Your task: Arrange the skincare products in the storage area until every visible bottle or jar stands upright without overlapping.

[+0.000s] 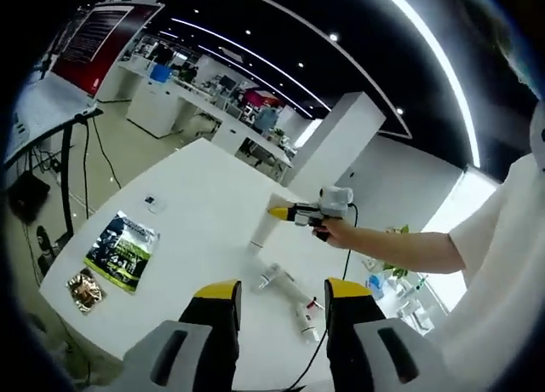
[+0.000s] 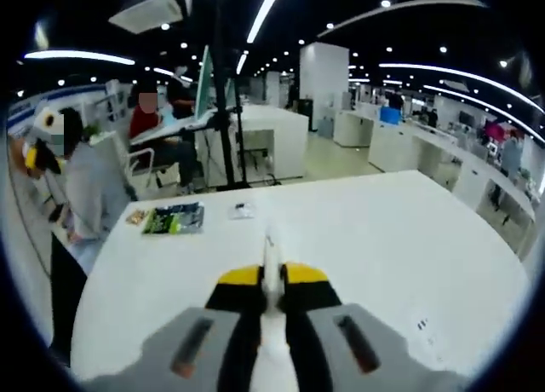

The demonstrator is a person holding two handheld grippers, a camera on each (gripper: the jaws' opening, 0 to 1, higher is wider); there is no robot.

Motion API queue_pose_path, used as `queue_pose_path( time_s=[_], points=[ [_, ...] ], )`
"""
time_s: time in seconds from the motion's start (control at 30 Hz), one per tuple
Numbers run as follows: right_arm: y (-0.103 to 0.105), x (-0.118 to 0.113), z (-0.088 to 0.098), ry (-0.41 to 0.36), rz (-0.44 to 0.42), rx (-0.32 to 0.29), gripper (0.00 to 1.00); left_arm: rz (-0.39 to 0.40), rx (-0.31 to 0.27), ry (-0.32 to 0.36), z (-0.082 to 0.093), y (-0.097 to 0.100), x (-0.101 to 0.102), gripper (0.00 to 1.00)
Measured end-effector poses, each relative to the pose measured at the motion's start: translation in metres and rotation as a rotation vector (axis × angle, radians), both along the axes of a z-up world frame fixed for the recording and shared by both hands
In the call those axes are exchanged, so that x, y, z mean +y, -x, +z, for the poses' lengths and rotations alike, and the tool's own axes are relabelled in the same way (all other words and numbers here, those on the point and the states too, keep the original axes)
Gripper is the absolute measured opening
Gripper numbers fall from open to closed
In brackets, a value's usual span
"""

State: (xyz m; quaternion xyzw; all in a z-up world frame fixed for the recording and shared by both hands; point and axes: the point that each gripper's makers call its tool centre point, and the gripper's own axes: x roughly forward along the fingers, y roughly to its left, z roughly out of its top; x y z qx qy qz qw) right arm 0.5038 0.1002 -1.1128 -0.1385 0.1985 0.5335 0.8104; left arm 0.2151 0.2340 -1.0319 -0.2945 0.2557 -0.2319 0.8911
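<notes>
the white surface (image 1: 196, 196) carried a green packet (image 1: 123, 250) and a small foil packet (image 1: 85, 290) near one edge. the right tongs (image 2: 271, 277) were clamped on an upright white tube (image 2: 272, 298). the left tongs (image 1: 281, 291) gaped, holding nothing, above two white bottles (image 1: 289, 294) lying flat.

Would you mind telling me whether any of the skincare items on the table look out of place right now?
Yes. Two white bottles lie on their sides on the white table just beyond the open left gripper, though they should stand upright. The right gripper is shut on a white tube, which stands on end on the table.
</notes>
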Motion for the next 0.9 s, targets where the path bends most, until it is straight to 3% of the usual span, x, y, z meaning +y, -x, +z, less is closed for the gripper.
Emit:
queue_pose_path(
  time_s=[0.13, 0.2, 0.27, 0.3, 0.47, 0.57, 0.83, 0.9],
  points=[
    [-0.004, -0.007, 0.003, -0.002, 0.008, -0.017, 0.07, -0.011, 0.003, 0.012, -0.002, 0.002, -0.003, 0.40],
    [0.000, -0.008, 0.003, -0.027, 0.041, 0.006, 0.07, -0.020, 0.007, 0.004, -0.004, 0.003, -0.003, 0.40],
    [0.003, -0.011, 0.003, -0.021, 0.102, -0.021, 0.08, -0.024, 0.007, -0.001, -0.003, 0.006, -0.003, 0.40],
    [0.006, -0.012, 0.002, -0.022, 0.121, -0.006, 0.08, -0.023, -0.003, -0.003, -0.002, 0.007, -0.003, 0.40],
    [0.003, -0.019, -0.001, 0.008, 0.153, 0.028, 0.09, 0.003, 0.019, 0.023, -0.009, 0.012, 0.002, 0.40],
    [-0.002, -0.027, -0.003, 0.039, 0.168, 0.026, 0.10, 0.011, 0.001, 0.053, 0.000, 0.011, 0.002, 0.40],
    [-0.006, -0.027, -0.011, 0.103, 0.195, 0.027, 0.12, 0.015, 0.000, 0.028, -0.001, 0.015, 0.002, 0.40],
    [-0.006, -0.028, -0.014, 0.121, 0.193, 0.052, 0.19, 0.023, 0.002, 0.031, -0.001, 0.016, 0.004, 0.40]
  ],
)
